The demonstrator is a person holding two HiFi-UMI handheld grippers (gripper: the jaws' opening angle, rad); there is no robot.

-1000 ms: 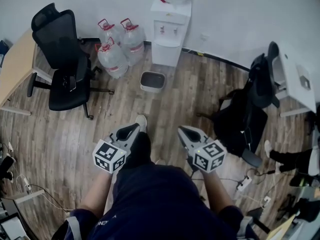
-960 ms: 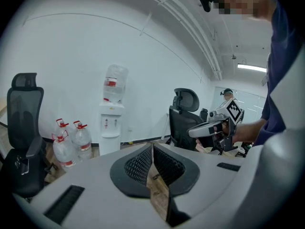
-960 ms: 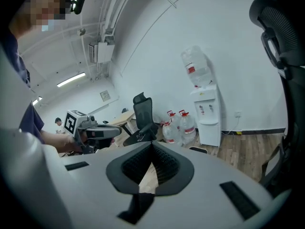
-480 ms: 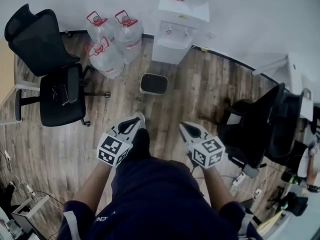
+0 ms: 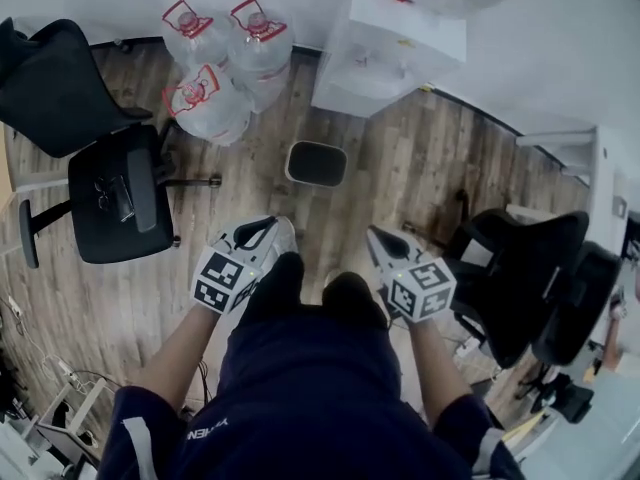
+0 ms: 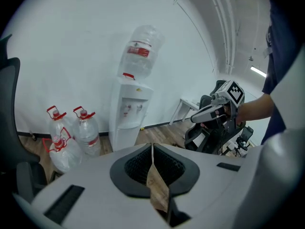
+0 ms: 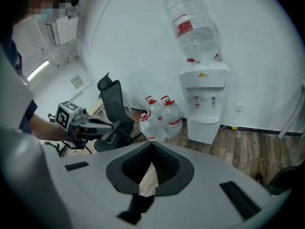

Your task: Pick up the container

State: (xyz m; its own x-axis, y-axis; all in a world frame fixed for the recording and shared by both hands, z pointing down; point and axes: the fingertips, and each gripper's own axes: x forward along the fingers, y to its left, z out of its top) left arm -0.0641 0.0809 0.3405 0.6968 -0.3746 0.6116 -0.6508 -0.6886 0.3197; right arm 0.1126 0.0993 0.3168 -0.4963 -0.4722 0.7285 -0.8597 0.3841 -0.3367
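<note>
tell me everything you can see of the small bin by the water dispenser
The container is a small rectangular tub with rounded corners, a pale grey rim and a dark inside; it looks like plastic. It stands upright and open-topped on the wooden floor, just in front of the water dispenser and right of the water jugs. Nothing else touches it, and its contents cannot be made out.

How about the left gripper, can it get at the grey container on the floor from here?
Probably yes: only bare floor lies between the left gripper and the container. Its jaws are shut, so they must open first.
</note>
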